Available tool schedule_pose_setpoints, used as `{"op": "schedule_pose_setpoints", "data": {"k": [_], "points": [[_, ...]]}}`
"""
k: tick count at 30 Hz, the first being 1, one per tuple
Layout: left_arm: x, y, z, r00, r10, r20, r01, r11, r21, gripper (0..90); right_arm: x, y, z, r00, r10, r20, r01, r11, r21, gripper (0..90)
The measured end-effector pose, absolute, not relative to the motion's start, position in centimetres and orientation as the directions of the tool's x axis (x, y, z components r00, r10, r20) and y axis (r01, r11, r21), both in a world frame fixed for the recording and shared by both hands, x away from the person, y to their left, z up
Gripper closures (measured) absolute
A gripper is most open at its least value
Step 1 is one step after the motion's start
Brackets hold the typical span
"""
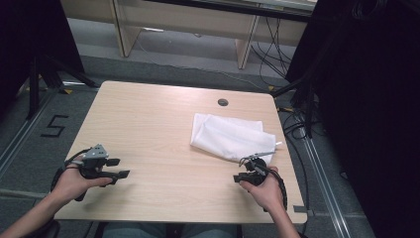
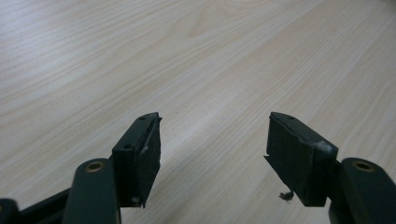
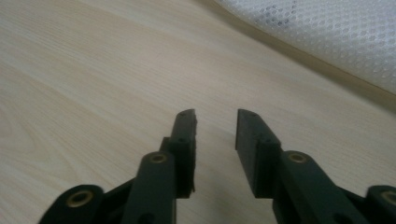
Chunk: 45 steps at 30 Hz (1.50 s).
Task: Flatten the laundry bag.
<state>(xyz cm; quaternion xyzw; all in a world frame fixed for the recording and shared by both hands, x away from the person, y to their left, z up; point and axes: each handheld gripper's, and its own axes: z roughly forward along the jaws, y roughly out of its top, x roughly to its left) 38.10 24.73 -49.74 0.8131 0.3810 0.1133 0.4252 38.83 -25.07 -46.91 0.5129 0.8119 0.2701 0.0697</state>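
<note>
Nearest the person, two hands are coming in over the front edge of the wooden surface [image 1: 148, 129], each holding a gripper. The left gripper [image 1: 120, 168] is hovering low over the bare wood at the front left, its fingers [image 2: 144, 154] standing wide apart with nothing between them. The right gripper [image 1: 238, 177] is sitting at the front right, its fingers [image 3: 254, 149] standing narrowly apart, also gripping nothing. Just beyond the right gripper, the white mesh cloth [image 1: 230, 136] is lying folded on the right half of the surface, its near corner very close to that gripper. Farther back, a small round cable hole [image 1: 223, 102] is showing near the far edge.
</note>
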Motion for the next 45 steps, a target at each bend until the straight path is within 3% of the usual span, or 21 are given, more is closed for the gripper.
{"op": "schedule_pose_setpoints", "data": {"k": [12, 26, 40, 45], "points": [[38.0, 24.6, -49.8, 0.701, 0.699, -0.140, 0.519, -0.367, 0.772, 35.0, 41.6, -25.8, -46.2, -0.391, 0.915, 0.104, 0.769, 0.262, 0.582, 60.4], [38.0, 24.4, -49.6, 0.713, 0.690, -0.128, 0.503, -0.376, 0.778, 35.0, 50.1, -28.4, -45.0, -0.259, 0.965, 0.041, 0.805, 0.192, 0.561, 58.1], [37.9, 24.3, -49.8, 0.717, 0.685, -0.130, 0.502, -0.377, 0.778, 34.8, 52.9, -27.4, -47.9, -0.284, 0.958, -0.029, 0.812, 0.256, 0.524, 44.9], [37.9, 24.3, -49.7, 0.722, 0.680, -0.128, 0.500, -0.384, 0.776, 34.8, 53.2, -27.1, -48.6, -0.306, 0.950, -0.062, 0.804, 0.294, 0.516, 46.8]]}}
